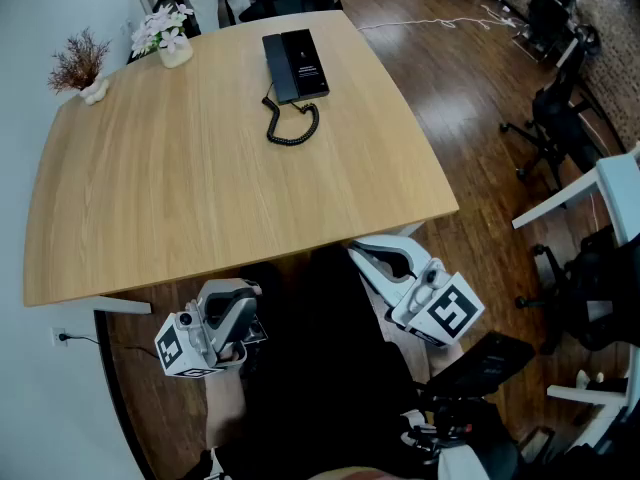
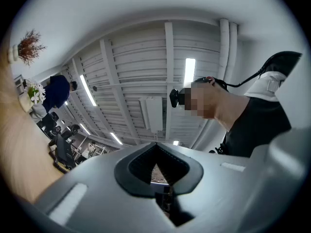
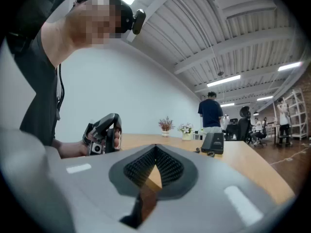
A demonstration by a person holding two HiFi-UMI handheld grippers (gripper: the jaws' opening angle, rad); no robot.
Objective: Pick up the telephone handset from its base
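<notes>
On curved wood-grain table (image 1: 190, 178), black telephone (image 1: 296, 65)

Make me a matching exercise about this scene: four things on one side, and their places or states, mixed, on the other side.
1. telephone
2. white flowers
3. dried red plant
4. left gripper

a. at the far left corner of the table
b. off the table, beyond its near edge, jaws together
c. black, near the far edge
d. between the plant and the telephone

Pairs: 1-c, 2-d, 3-a, 4-b
</notes>
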